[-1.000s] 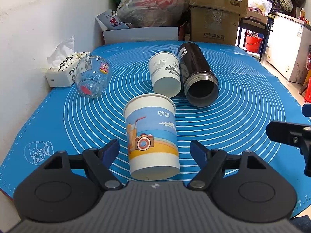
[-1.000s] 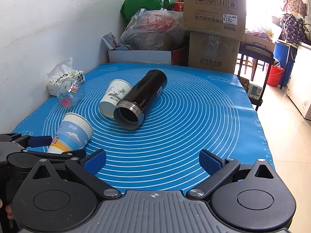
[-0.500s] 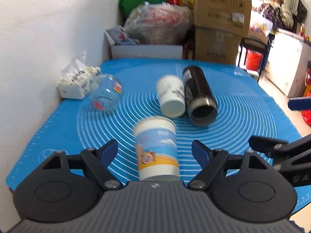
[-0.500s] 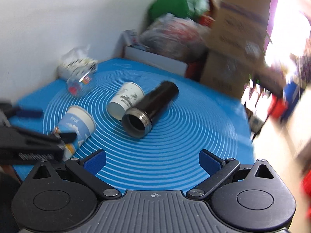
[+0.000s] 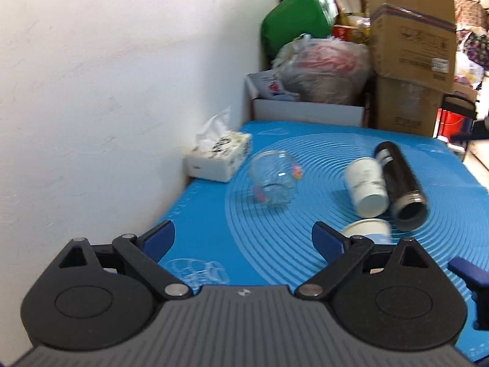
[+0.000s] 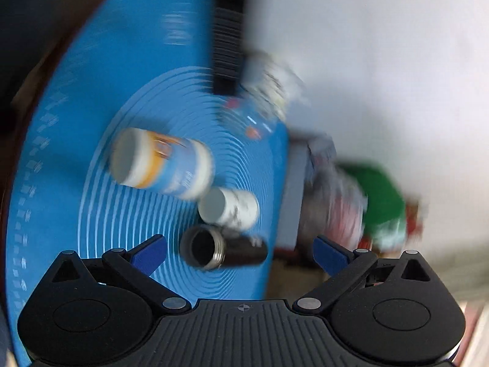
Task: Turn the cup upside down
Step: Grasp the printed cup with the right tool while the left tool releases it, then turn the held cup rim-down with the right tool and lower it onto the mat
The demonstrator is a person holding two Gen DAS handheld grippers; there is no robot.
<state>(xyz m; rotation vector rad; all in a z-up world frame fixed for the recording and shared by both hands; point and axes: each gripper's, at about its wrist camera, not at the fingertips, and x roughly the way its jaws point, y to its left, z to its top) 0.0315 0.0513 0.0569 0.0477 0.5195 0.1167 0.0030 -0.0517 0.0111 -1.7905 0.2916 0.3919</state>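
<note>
The printed paper cup [image 6: 159, 165] with blue, white and orange bands stands upside down on the blue mat [image 6: 91, 98]; in the left wrist view only its top edge [image 5: 366, 227] shows behind my right-hand finger. My left gripper [image 5: 243, 238] is open and empty, to the left of that cup. My right gripper [image 6: 240, 252] is open and empty, rolled sideways above the mat, its view blurred. A white paper cup [image 5: 366, 186] [image 6: 229, 208] and a black flask [image 5: 400, 186] [image 6: 223, 249] lie side by side. A clear glass cup [image 5: 275, 180] [image 6: 253, 119] lies on its side.
A tissue box [image 5: 217, 159] sits against the white wall [image 5: 107, 91] at the mat's left. A white box [image 5: 305, 110], plastic bags [image 5: 321, 70] and cardboard boxes [image 5: 412, 46] stand behind the table. The other gripper's blue fingertip [image 5: 467, 270] shows at the right edge.
My left gripper has pulled back and swung left, so the printed cup is no longer between its fingers. My right gripper has risen and rolled sharply sideways.
</note>
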